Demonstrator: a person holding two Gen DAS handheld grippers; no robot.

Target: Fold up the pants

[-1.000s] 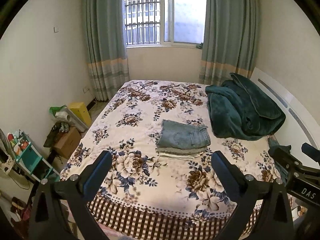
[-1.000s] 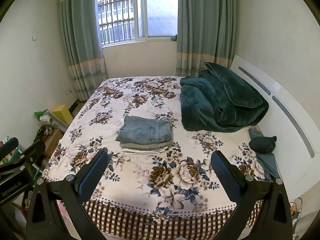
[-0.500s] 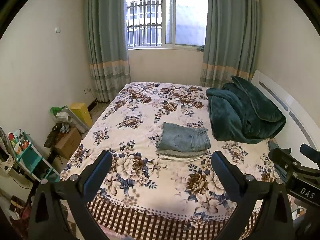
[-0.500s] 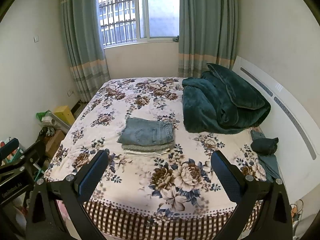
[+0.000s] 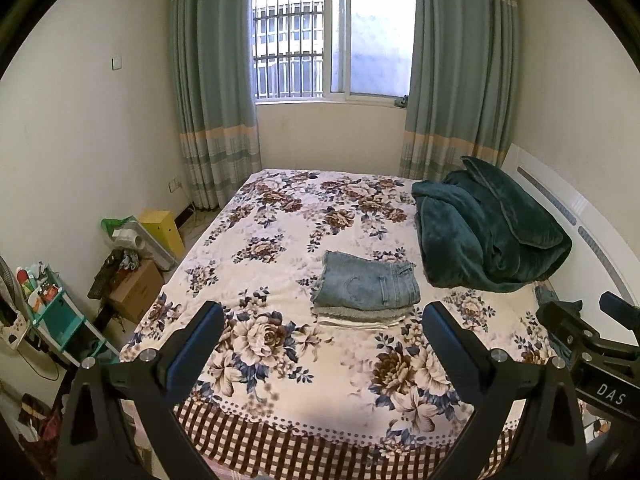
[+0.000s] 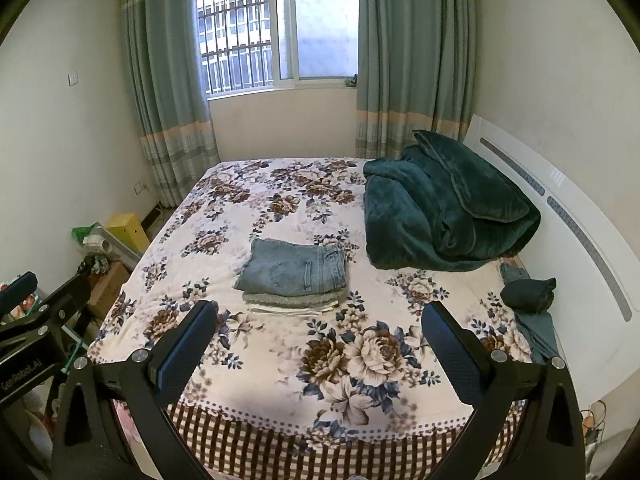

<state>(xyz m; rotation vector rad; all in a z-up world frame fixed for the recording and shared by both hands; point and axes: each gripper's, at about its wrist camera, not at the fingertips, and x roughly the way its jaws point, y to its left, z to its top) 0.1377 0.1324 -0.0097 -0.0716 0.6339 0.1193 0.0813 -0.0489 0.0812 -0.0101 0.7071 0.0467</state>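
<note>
Folded light-blue jeans (image 5: 368,285) lie on top of a small stack of folded grey and white clothes in the middle of the floral bed (image 5: 280,248). The stack also shows in the right wrist view (image 6: 294,272). My left gripper (image 5: 320,340) is open and empty, held back above the bed's near edge. My right gripper (image 6: 320,340) is open and empty too, at the same distance from the stack. Each gripper shows at the edge of the other's view.
A dark green blanket (image 6: 444,216) is heaped at the bed's right side by the white headboard (image 6: 568,224). A small dark cloth bundle (image 6: 528,294) lies near the right edge. Boxes (image 5: 136,288) and a teal shelf (image 5: 56,316) stand on the floor at left.
Both grippers have drawn back and risen a little from the bed; more of the window and the walls shows. The stack has not moved.
</note>
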